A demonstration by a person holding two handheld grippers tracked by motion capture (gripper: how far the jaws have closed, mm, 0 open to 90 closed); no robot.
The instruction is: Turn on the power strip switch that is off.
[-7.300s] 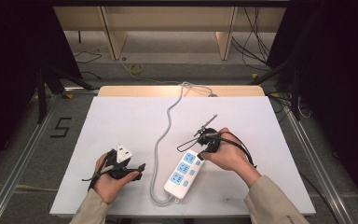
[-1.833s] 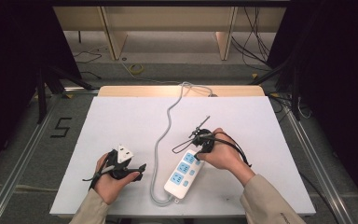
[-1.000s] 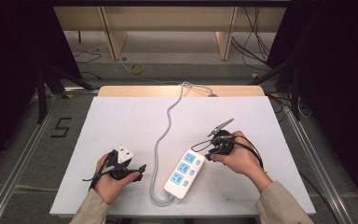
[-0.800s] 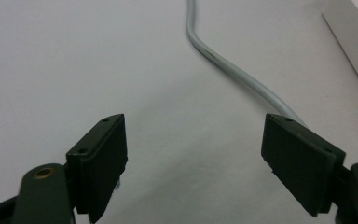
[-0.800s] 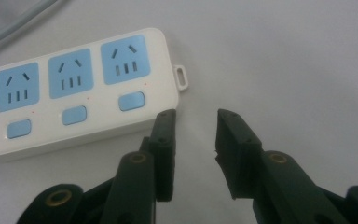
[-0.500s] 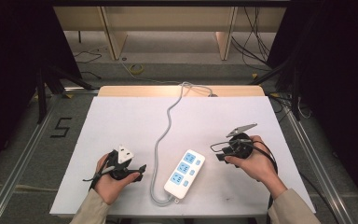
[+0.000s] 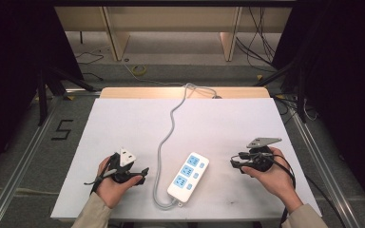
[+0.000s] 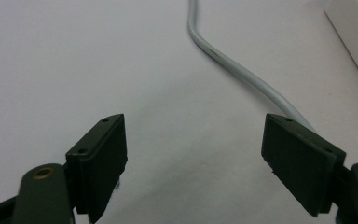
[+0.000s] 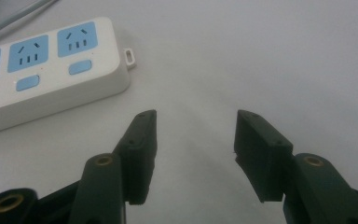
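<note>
Right gripper (image 7: 236, 164): jaws spread wide, nothing between them; they have just been opening. It sits low over the table (image 7: 218, 118), well apart from the power strip (image 7: 188, 176), which lies off its jaw tips toward the person's left. In the right gripper view the strip (image 9: 46, 65) is ahead-left of the jaws, near but not touching, w/ bare table between the pads.

Left gripper (image 7: 142, 172): jaws also spread, empty. Grey cable (image 8: 242, 70) runs ahead of and to the right of its tips; the right-hand pad overlaps the cable in that view, contact not confirmed. Strip's edge just shows at upper right.

Judgement, step in hand: right hand looks to be clearing off after work at the strip. To do it well: keep jaws wide, keep them clear of the strip's near corner and its small hanging tab, set down w/o dragging own cable across the sockets. Left hand should hold off the grey cable so the strip isn't tugged.

Hard to make out:
- Switch positions on the strip: too small to read.
- Strip's far end cut off in both gripper views.
- Cable's plug end runs off the table's far edge, not seen.
- Left gripper's jaw tips partly masked by the hand in the high view.
</note>
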